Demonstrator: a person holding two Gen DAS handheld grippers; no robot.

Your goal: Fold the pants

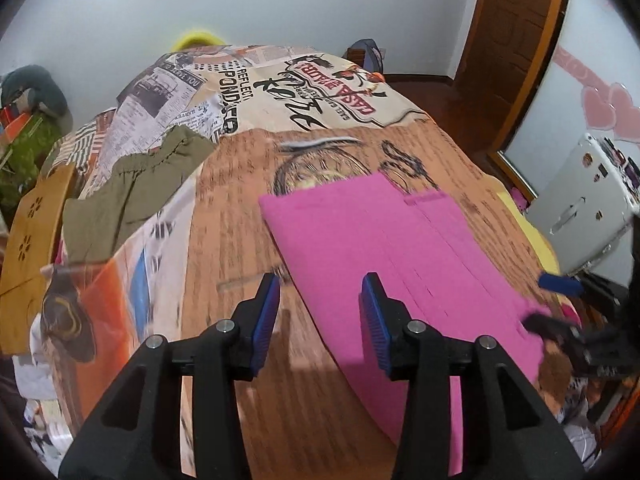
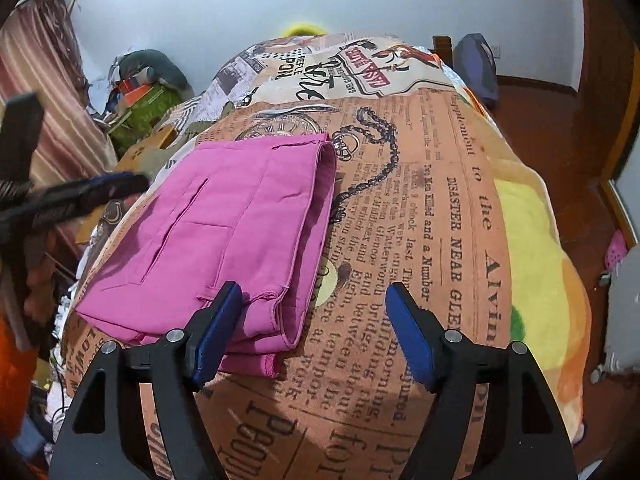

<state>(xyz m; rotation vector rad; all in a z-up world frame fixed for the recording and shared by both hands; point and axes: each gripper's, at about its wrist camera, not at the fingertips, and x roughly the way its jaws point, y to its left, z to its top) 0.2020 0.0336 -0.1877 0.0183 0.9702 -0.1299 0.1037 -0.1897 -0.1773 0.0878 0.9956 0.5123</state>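
Near: right gripper (image 2: pixel 312 330) fingers spread wide, gripping nothing, over the pants' near right corner. Left gripper (image 1: pixel 320 320) likewise wide, empty. Pink pants (image 2: pixel 224 236) lie folded on the newsprint bed cover (image 2: pixel 420 220), apparently finished. Far left: olive garment (image 1: pixel 132 192).

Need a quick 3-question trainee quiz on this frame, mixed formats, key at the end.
1. True or false: the pink pants lie folded in layers on the newspaper-print bedspread.
2. Multiple choice: the left gripper and right gripper are A) both shut on the pants, B) both open and holding nothing, C) one open, one shut.
3. Fill in: in the left wrist view, the garment lying on the bed left of the pink pants is ____ in colour.

Key: 1 true; 2 B; 3 olive green.
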